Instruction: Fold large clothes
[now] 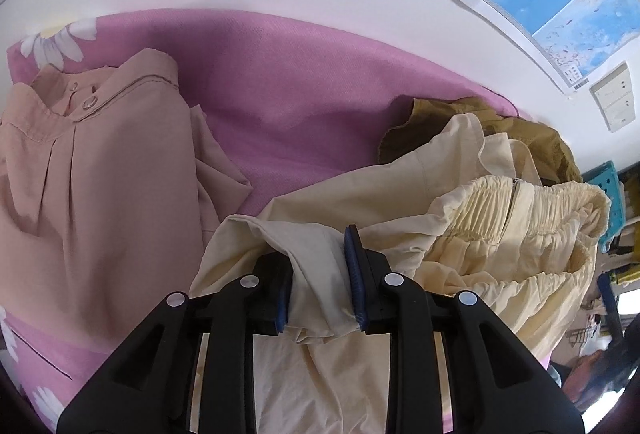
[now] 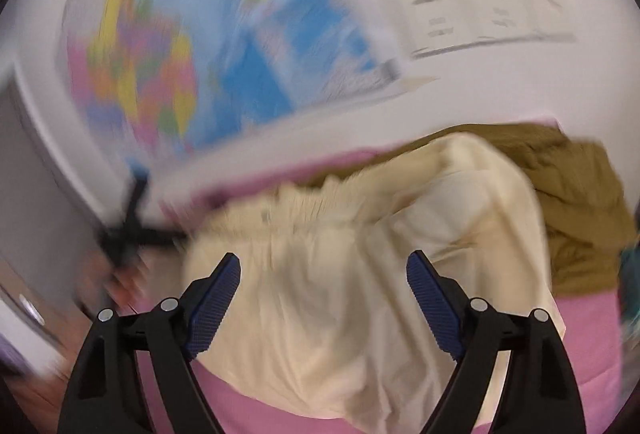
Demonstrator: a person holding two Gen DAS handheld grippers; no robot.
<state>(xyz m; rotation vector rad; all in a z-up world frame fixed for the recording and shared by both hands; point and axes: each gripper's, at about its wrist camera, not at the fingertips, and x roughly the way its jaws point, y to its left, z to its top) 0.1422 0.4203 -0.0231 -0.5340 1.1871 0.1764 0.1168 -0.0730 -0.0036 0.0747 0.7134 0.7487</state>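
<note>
I have the left gripper [image 1: 322,280] pinching a bunched edge of the cream garment [image 1: 460,234], its blue pads pressed on the fold of cloth between them. The garment lies rumpled on the pink bedspread [image 1: 280,106], with its gathered elastic waistband [image 1: 520,210] to the right of my pinch and the olive garment [image 1: 480,126] heaped behind the waistband, against the wall. The peach shirt [image 1: 92,174] sits left of the cream garment, apart from it, collar up.

The right gripper [image 2: 324,290] hovers over the same cream cloth with jaws spread wide and nothing between them; its view is badly smeared (I judge the hand is swinging).

To fold this well, I'd keep my left pinch firm and low, then bring the right jaws down on a matching edge near the waistband, so I can draw the cloth taut and flat before doubling it. The left gripper tips steeply downward; the right points at a shallower slant toward the wall.
</note>
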